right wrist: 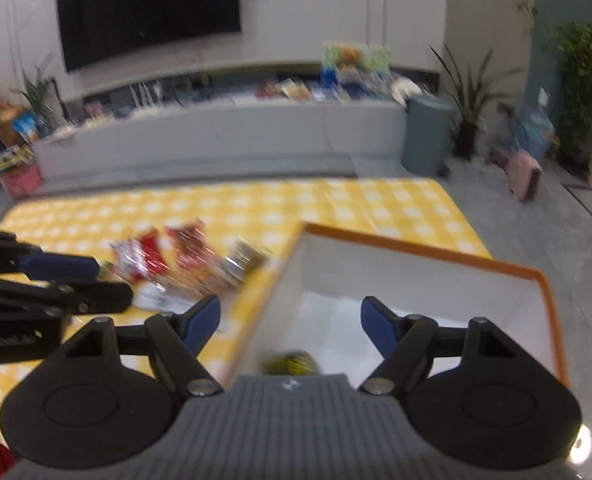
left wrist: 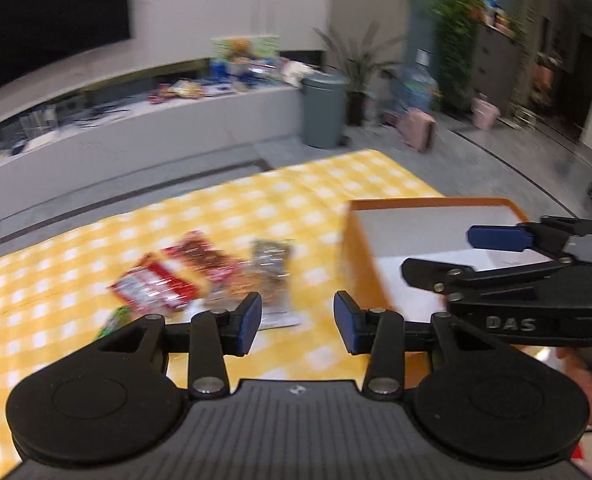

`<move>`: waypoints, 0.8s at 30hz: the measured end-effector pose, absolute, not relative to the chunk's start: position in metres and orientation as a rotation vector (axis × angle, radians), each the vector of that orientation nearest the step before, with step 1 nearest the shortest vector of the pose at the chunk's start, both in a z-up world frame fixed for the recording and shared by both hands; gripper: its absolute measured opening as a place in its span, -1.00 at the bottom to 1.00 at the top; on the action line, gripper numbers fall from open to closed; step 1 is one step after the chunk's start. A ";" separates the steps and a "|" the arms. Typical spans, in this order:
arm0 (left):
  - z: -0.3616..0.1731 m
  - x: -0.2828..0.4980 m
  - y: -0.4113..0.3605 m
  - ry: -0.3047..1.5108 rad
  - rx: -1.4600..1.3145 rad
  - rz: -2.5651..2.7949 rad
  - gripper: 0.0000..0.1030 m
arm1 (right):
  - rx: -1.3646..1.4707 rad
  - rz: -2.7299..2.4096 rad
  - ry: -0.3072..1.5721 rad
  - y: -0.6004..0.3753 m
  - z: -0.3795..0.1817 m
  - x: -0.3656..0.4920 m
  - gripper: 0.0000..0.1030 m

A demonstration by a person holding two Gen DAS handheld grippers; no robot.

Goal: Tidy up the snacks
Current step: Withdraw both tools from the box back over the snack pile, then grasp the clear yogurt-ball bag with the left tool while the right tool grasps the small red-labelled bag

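Left wrist view. The left gripper [left wrist: 297, 322] hangs above a yellow checked cloth [left wrist: 224, 208], its blue-padded jaws spread wide with nothing between them. Ahead and to the left lies a loose cluster of snacks [left wrist: 200, 280]: red packets and a clear packet with brown contents, all blurred, with a green packet [left wrist: 114, 322] partly hidden behind the left finger linkage. To the right stands an orange-rimmed box [left wrist: 431, 204] with a white interior. The right gripper [left wrist: 483, 254] reaches in from the right edge over the box; its fingers are seen side-on, so whether they are apart cannot be told here. Part of a hand [left wrist: 587, 388] shows behind it. A grey bin [left wrist: 323, 110] and potted plants stand on the floor beyond.

Right wrist view. The right gripper [right wrist: 292, 322] is poised over the box [right wrist: 427, 252], jaws apart and empty. This view alone shows the box floor, where a yellow-and-dark packet [right wrist: 292, 362] lies near the close wall, partly hidden by the gripper body. The snacks [right wrist: 188, 260] lie on the cloth [right wrist: 335, 204] just left of the box. The left gripper [right wrist: 72, 280] enters from the left edge, near the cluster. A dark screen [right wrist: 148, 8] hangs on the far wall.
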State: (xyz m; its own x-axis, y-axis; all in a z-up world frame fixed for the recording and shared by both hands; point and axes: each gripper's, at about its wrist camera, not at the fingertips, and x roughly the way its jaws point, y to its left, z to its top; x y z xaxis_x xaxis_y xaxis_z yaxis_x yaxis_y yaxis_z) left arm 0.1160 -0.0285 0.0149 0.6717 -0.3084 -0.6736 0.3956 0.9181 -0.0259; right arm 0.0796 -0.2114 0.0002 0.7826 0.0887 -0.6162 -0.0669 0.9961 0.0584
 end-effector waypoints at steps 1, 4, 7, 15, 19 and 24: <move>0.012 0.115 -0.018 0.729 0.112 -0.368 -0.03 | 0.033 0.099 0.647 -0.201 0.000 0.077 0.47; 0.004 0.115 0.013 0.729 0.057 -0.279 -0.01 | 0.023 0.162 0.605 -0.168 -0.004 0.074 0.47; -0.008 0.119 0.046 0.764 -0.011 -0.181 0.03 | 0.007 0.201 0.599 -0.139 -0.017 0.077 0.47; -0.053 0.135 0.122 0.831 -0.212 0.043 0.27 | 0.017 0.216 0.650 -0.088 -0.068 0.101 0.47; -0.078 0.139 0.148 0.856 -0.285 0.120 0.39 | -0.019 0.233 0.681 -0.065 -0.093 0.125 0.47; -0.105 0.151 0.178 0.901 -0.480 0.253 0.39 | -0.059 0.281 0.685 -0.040 -0.111 0.147 0.47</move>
